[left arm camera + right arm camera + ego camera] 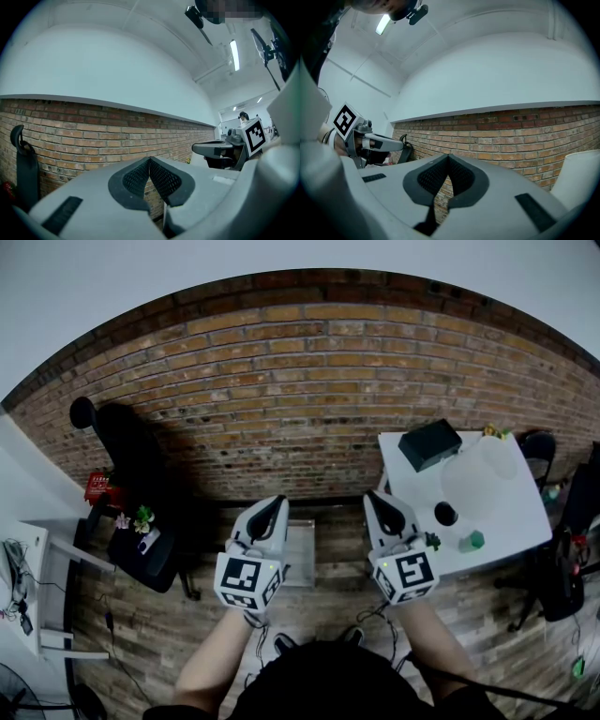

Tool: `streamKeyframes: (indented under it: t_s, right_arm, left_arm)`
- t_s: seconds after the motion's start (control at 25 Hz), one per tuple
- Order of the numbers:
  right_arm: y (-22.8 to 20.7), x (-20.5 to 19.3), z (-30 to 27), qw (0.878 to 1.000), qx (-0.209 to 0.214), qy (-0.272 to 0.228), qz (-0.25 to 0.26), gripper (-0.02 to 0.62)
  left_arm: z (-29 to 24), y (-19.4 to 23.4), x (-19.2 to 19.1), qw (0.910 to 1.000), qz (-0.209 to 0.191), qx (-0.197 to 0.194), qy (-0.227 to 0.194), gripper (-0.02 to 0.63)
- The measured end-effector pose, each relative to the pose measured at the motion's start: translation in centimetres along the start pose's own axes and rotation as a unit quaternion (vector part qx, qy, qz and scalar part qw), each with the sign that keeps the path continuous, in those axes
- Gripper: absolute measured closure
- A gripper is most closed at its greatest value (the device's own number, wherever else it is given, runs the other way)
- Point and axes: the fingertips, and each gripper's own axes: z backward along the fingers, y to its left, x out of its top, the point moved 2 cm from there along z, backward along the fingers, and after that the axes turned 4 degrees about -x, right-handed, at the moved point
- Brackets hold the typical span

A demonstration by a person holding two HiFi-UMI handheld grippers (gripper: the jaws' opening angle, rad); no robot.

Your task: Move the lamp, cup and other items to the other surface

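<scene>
Lamp: pale, rounded white lamp [469,486], standing mid-way along the white rectangular table [514,517] at the person's right.
Cup: small dark round cup [446,514], just beside the lamp, toward the table's near side.
Other items: black boxy case [429,443] at the table's far corner; small green object [472,541] close to the near edge.
Stage: all 4 sit on 1 table, which fits things waiting to leave it or things already brought to it.
Left gripper [149,163]: jaws pressed together, nothing between them, pointing level at the red brick wall [300,381].
Right gripper [449,159]: jaws pressed together, empty, near the table's left edge.
Risk: if a claw reaches the table shut like this, it would shove rather than pinch. The lamp looks top-heavy and could topple, and the green object could be swept off the edge.
</scene>
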Motion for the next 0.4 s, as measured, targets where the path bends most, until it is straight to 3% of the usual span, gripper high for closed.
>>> streamKeyframes:
  t_s: [0.4]
  right_arm:
    - [-0.06, -0.27, -0.25, 1.0, 0.007, 0.002, -0.005, 0.592]
  left_arm:
    - [-0.45, -0.09, -0.04, 1.0, -0.005, -0.001, 0.0, 0.6]
